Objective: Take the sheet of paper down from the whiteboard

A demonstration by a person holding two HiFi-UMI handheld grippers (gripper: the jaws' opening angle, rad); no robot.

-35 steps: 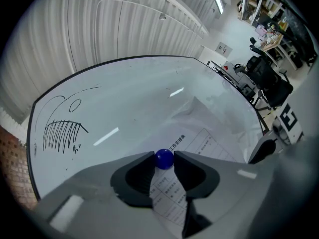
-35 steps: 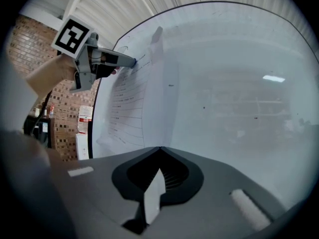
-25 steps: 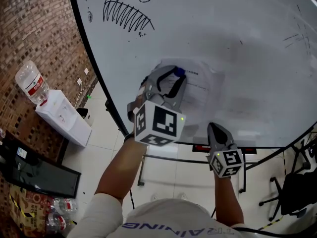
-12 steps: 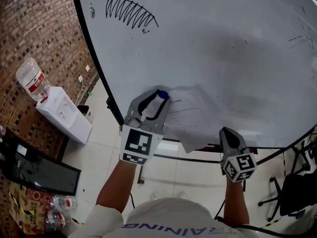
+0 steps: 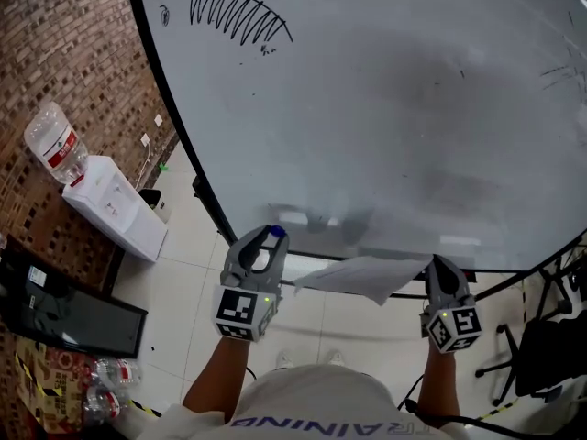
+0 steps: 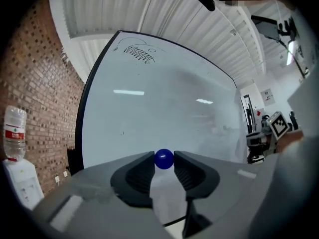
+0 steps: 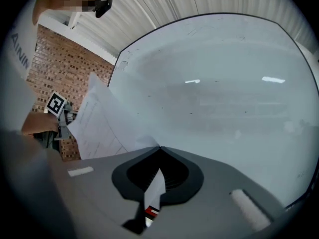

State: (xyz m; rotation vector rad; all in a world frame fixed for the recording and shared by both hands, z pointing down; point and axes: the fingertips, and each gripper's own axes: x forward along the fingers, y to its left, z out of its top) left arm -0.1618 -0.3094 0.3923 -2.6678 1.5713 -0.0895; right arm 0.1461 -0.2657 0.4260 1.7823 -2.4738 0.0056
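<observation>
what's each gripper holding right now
Left gripper: jaws closed on the blue magnet.
Right gripper: jaws shut on a corner of the sheet of paper.

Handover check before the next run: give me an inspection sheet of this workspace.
surface: large white whiteboard, no sheet on it; black marker scribble near the top.
job's things: white printed sheet of paper, off the board.
clutter: white water dispenser, black screen, clear plastic bottles on the floor.
grippers: left tongs shut on small blue round magnet; right tongs shut on the sheet's edge.
cables: thin black cable, lower right.
surroundings: red brick wall, pale tiled floor, black office chair.
</observation>
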